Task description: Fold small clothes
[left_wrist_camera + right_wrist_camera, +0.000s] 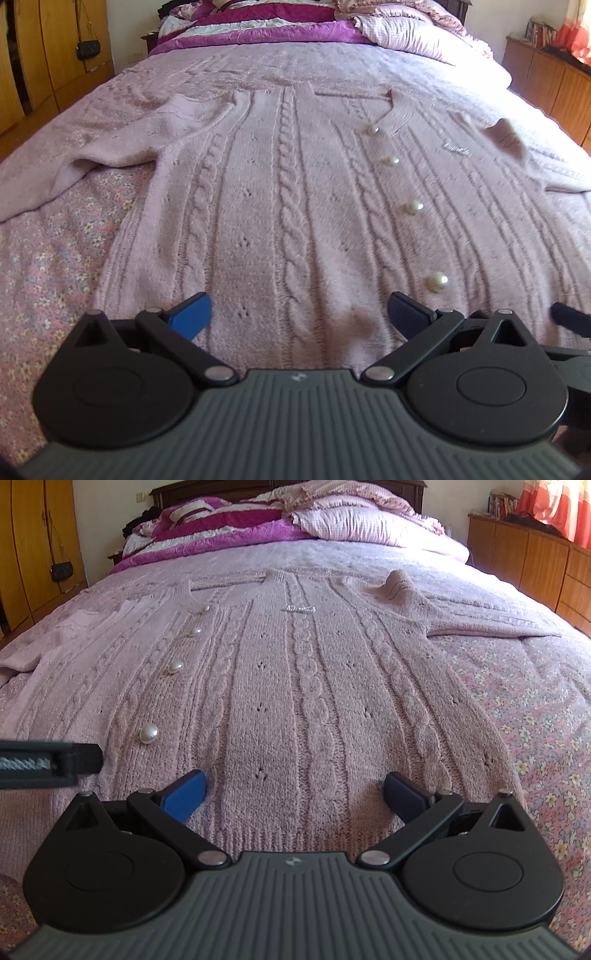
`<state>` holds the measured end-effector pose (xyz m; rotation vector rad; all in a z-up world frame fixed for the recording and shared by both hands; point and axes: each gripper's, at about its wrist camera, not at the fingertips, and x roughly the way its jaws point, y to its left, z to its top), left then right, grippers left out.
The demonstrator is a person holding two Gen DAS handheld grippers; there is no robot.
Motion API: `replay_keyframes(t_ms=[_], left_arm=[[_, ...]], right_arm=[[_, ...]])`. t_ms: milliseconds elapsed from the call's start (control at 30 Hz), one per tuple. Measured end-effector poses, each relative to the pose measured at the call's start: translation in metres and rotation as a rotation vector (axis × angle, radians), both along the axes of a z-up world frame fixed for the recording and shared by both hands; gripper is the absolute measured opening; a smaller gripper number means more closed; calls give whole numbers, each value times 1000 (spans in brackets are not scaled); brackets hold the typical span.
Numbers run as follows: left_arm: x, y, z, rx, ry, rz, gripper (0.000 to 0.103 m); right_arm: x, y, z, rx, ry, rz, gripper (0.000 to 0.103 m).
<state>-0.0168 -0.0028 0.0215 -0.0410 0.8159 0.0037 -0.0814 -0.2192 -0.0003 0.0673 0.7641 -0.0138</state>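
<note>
both tongs — left tongs [299,314], right tongs [295,792] — gape apart over the fuzzy cable-knit cardigan [295,686] with round pearl buttons [149,734].

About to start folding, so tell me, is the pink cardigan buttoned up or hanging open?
Buttoned, it seems: the cardigan lies spread flat, front panels meeting along its pearl buttons.

A pink floral bedspread [535,716] covers the bed. At its head lie a magenta striped quilt [221,524] and a pale pink checked pillow [354,528]. Left of the bed hangs a small black purse [88,48]; right stands a wooden cabinet [524,561].
</note>
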Motion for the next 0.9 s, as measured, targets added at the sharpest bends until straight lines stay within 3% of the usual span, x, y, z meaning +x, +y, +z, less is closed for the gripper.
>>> replay_keyframes(t_ms=[333,533,700,900], left_arm=[[-6,-4,12,-1,-11,-22,103],[-7,-4,19,-14,-26,-23,103],[5,-7,26,-45,-11,-36,103],[23,-14,32,-82,11,-50,103]], right_arm=[[6,-9,11,40,59,39,103],[3,-28,23,103,43,45,103],[4,-56,39,164,-2,29,103],[26,-111,52,310,-23,-23,103]])
